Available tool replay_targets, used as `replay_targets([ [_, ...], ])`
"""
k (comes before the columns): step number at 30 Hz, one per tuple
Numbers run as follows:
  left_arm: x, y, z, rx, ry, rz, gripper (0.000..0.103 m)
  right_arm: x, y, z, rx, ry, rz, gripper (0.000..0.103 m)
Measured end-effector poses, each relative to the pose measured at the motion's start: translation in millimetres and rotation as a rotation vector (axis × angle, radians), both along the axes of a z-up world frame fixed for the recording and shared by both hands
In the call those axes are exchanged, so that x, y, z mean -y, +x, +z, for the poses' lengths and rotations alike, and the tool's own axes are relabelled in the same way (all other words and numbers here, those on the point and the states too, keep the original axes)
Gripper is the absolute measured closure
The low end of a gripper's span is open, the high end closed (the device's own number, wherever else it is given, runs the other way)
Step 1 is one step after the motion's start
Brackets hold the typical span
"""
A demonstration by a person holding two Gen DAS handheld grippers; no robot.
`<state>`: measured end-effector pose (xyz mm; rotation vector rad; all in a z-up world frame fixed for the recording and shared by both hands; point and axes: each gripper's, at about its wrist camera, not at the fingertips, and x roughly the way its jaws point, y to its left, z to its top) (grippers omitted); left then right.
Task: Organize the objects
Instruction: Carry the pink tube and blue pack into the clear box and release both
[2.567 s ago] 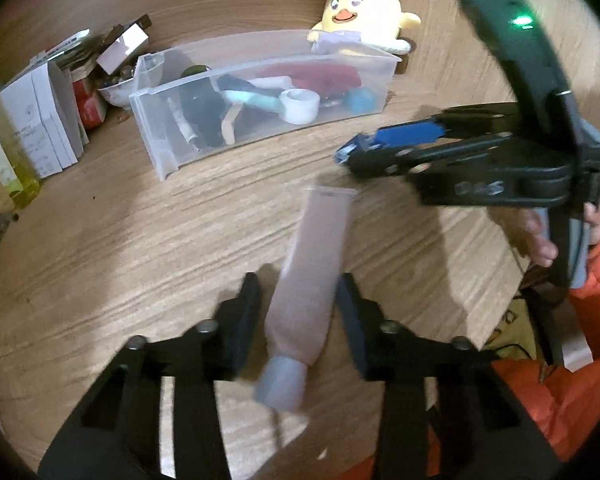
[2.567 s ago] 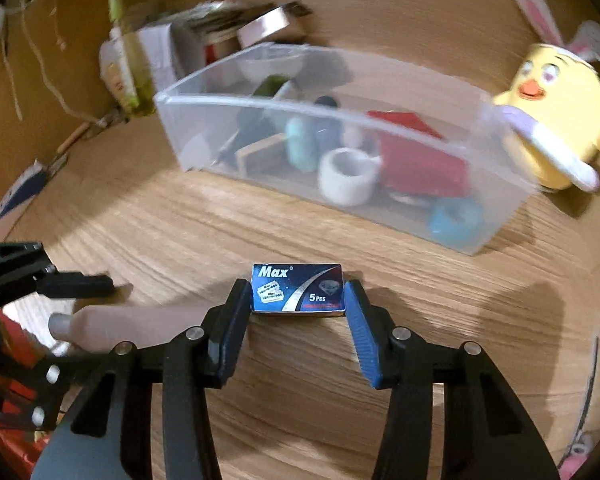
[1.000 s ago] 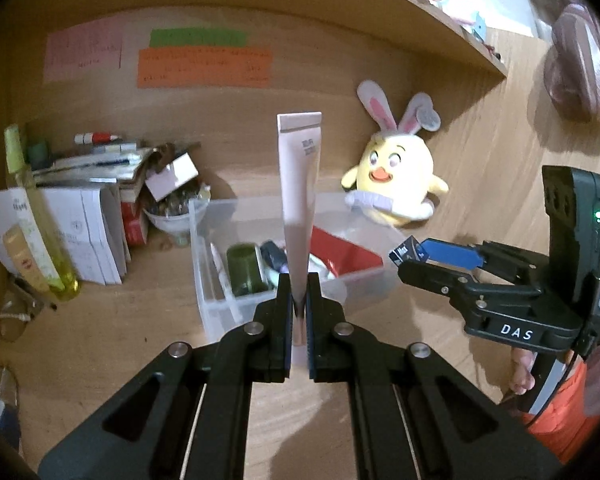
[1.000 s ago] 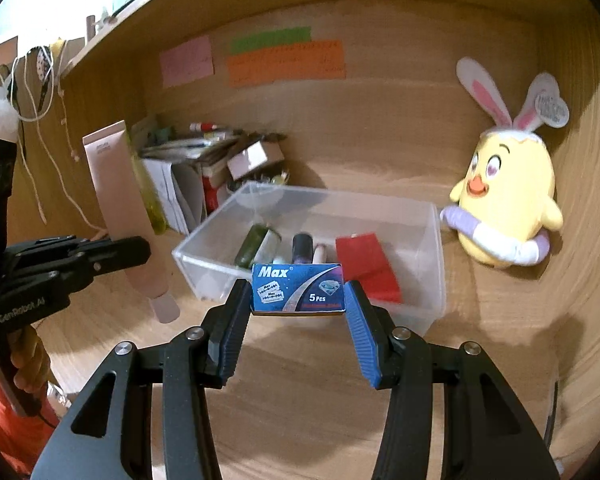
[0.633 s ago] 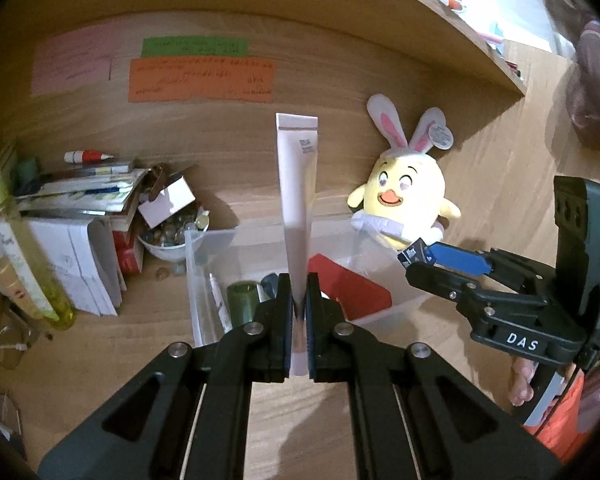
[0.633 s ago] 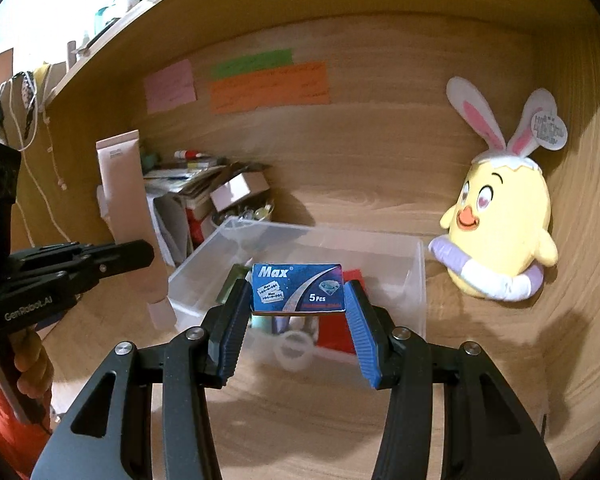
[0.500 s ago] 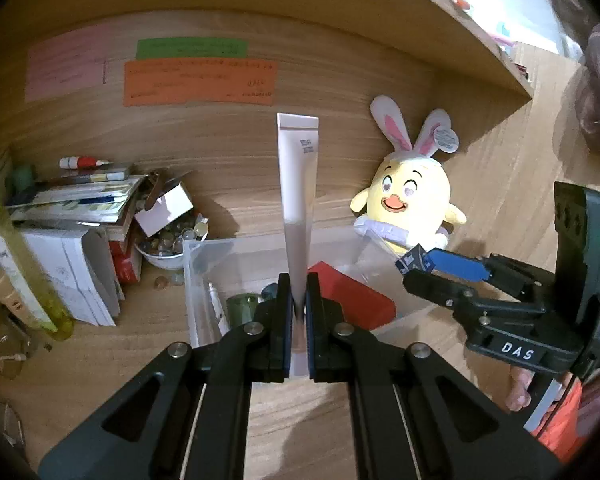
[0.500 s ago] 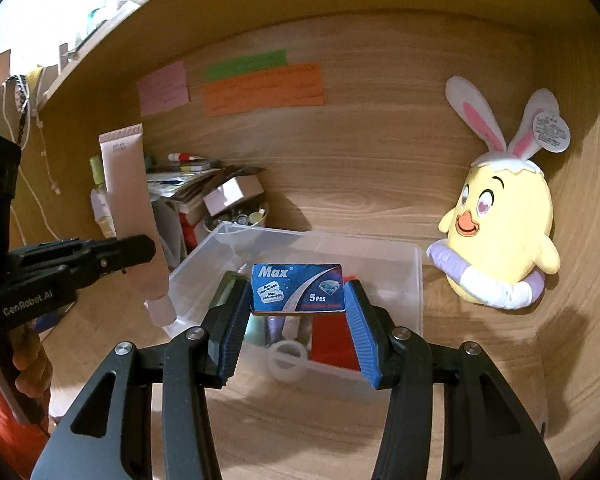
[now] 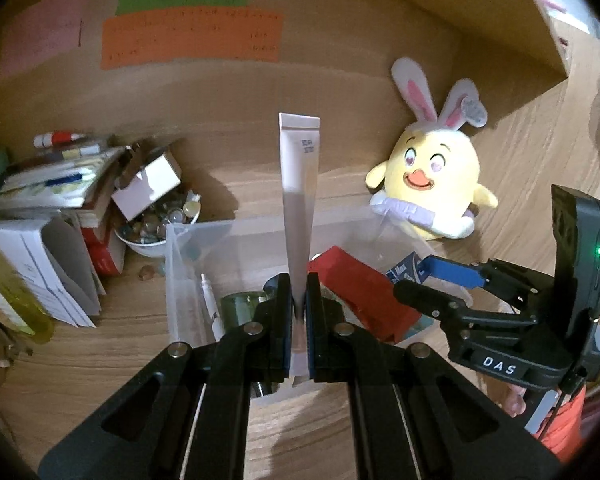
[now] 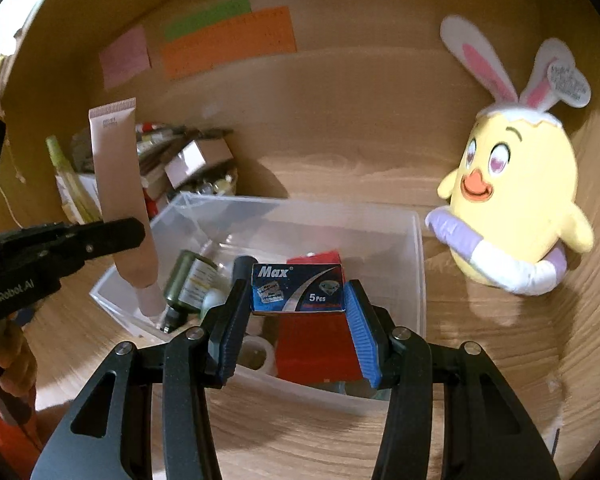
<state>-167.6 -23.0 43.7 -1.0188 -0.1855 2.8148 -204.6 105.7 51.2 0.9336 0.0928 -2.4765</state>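
Observation:
My left gripper (image 9: 298,300) is shut on a pale pink tube (image 9: 299,184), held upright with its crimped end up, over the near left part of a clear plastic bin (image 9: 188,240). The tube also shows in the right wrist view (image 10: 118,184), cap down above the bin's left corner. My right gripper (image 10: 298,312) is shut on a small blue "Max" blade box (image 10: 298,288), held over the bin (image 10: 418,264). The right gripper shows in the left wrist view (image 9: 420,276), over the bin's right end.
The bin holds a red packet (image 10: 320,340), a green bottle (image 10: 188,280), a white tape roll (image 10: 256,352) and other small items. A yellow bunny-eared plush (image 10: 512,208) stands right of the bin. Papers, boxes and a bowl (image 9: 152,236) crowd the left. A wooden back wall carries sticky notes (image 9: 192,40).
Both grippers have moved closer to the bin with their loads still held. The blade box now hangs over the bin's inside, and the tube's cap is just above the bin's left corner.

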Motion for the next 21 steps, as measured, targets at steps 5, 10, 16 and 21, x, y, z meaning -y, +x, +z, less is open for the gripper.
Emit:
replay_targets([
  [5, 4, -14, -14, 0.045, 0.017, 0.007, 0.099, 3, -10, -14, 0.031, 0.021, -0.002, 0.059],
  [10, 7, -24, -27, 0.082, 0.021, 0.018, 0.098, 7, -15, -22, 0.042, 0.043, -0.001, 0.059],
  [16, 6, -29, -34, 0.113, 0.019, 0.011, 0.098, 10, -15, -26, 0.033, 0.071, -0.003, 0.058],
  [21, 5, -29, -35, 0.118, 0.006, 0.012, 0.098, 13, -14, -26, 0.026, 0.087, -0.006, 0.058],
])
